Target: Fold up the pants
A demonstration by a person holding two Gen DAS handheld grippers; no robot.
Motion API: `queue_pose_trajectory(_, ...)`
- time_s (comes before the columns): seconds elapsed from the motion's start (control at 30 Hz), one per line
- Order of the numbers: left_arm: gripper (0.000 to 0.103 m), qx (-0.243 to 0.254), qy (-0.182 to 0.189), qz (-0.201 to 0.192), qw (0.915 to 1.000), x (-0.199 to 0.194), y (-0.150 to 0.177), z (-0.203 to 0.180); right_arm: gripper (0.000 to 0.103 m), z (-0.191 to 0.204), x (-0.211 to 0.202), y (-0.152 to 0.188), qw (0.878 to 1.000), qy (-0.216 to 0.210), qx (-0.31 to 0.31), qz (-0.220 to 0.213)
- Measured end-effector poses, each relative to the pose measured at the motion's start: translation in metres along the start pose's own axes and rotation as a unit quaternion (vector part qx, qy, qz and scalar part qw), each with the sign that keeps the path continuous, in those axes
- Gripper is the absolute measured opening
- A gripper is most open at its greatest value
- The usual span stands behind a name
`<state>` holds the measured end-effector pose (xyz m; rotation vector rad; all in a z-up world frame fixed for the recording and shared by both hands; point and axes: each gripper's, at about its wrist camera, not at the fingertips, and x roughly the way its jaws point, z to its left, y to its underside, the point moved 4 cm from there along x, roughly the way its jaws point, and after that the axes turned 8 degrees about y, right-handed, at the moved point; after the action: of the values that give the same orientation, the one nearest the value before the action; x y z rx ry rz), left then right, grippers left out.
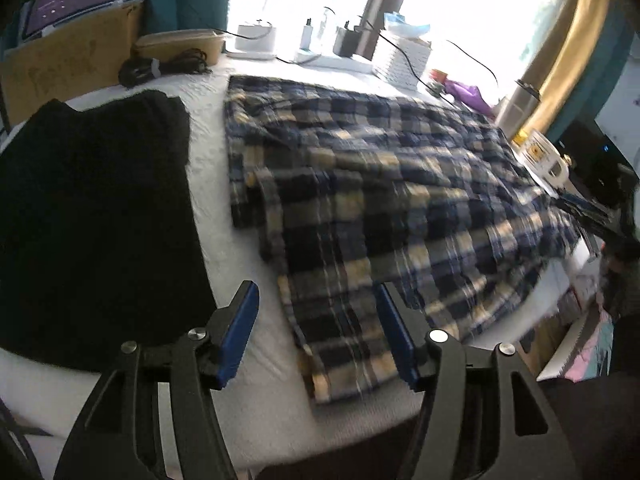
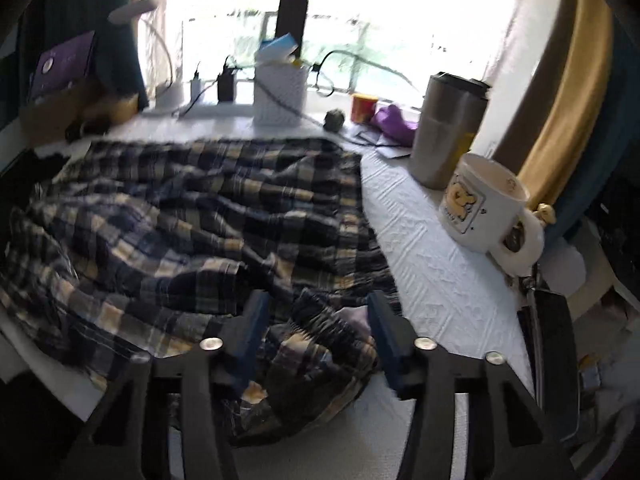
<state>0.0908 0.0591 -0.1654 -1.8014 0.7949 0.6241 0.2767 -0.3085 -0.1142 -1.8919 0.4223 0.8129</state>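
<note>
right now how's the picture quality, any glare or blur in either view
Left wrist view: window blown out white, plaid pants smeared toward the right edge. Right wrist view: same window glare, pants and mug soft with motion blur; fisheye bends both.

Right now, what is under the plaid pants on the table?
The plaid pants lie on a white textured cover, which shows bare around them. A black garment lies beside them, apart. Whatever sits directly beneath the fabric is covered and cannot be seen.
</note>
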Motion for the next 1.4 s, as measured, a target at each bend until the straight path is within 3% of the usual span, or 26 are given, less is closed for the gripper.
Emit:
queue_pose_trajectory(0.07, 0.061, 0.012, -0.006, -0.005, 0.9999, -0.001, 0.005, -0.003, 0.036, 0.002, 0.01, 0.005, 1.0, 0.005, -0.015, 0.017)
queue_pose_trajectory(0.13, 0.061, 0.016, -0.007, -0.011, 0.9998, -0.003, 0.01, -0.005, 0.032, 0.004, 0.015, 0.014, 0.999, 0.009, -0.029, 0.032)
queue_pose_trajectory(0.17, 0.061, 0.016, -0.006, -0.014, 0.9998, -0.004, 0.012, -0.005, 0.021, 0.003, 0.014, 0.017, 0.999, 0.017, -0.032, 0.032)
queue_pose_trajectory(0.27, 0.061, 0.029, -0.015, -0.022, 0.9992, -0.005, 0.018, -0.008, 0.012, -0.014, 0.005, 0.025, 0.999, 0.032, 0.005, 0.029)
queue_pose_trajectory(0.37, 0.061, 0.043, -0.03, -0.024, 0.9983, -0.003, 0.021, -0.014, 0.01, -0.038, -0.001, 0.033, 0.997, 0.04, 0.06, 0.03)
queue_pose_trajectory(0.67, 0.06, 0.041, -0.011, -0.025, 0.9988, -0.001, 0.021, -0.017, 0.01, -0.065, -0.005, 0.065, 0.987, 0.024, 0.157, 0.032)
queue_pose_trajectory(0.83, 0.025, 0.044, -0.006, -0.023, 0.9987, -0.001, 0.021, -0.019, 0.011, -0.061, -0.014, 0.055, 0.988, 0.031, 0.148, 0.009)
queue_pose_trajectory(0.87, 0.012, 0.049, -0.007, -0.021, 0.9985, -0.002, 0.021, -0.02, 0.013, -0.06, -0.017, 0.054, 0.989, 0.034, 0.143, 0.005)
queue_pose_trajectory(1.0, 0.005, 0.054, -0.009, -0.022, 0.9983, -0.006, 0.019, -0.021, 0.025, -0.059, -0.027, 0.054, 0.991, 0.05, 0.126, -0.002)
queue_pose_trajectory(1.03, 0.005, 0.054, -0.011, -0.024, 0.9982, -0.008, 0.018, -0.02, 0.044, -0.061, -0.031, 0.056, 0.991, 0.057, 0.123, -0.003)
queue_pose_trajectory(1.07, 0.005, 0.052, -0.013, -0.027, 0.9982, -0.01, 0.017, -0.018, 0.075, -0.062, -0.034, 0.059, 0.991, 0.063, 0.119, -0.006)
queue_pose_trajectory(1.13, 0.001, 0.049, -0.025, -0.037, 0.9978, -0.016, 0.013, -0.013, 0.093, -0.062, -0.043, 0.063, 0.992, 0.068, 0.109, -0.018)
queue_pose_trajectory(1.27, 0.001, 0.034, -0.039, -0.047, 0.9975, -0.023, 0.007, 0.001, 0.093, -0.053, -0.05, 0.075, 0.994, 0.082, 0.066, -0.011)
queue_pose_trajectory(1.4, 0.001, 0.034, -0.039, -0.052, 0.9973, -0.028, 0.004, 0.002, 0.093, -0.027, -0.052, 0.084, 0.998, 0.064, 0.009, -0.019)
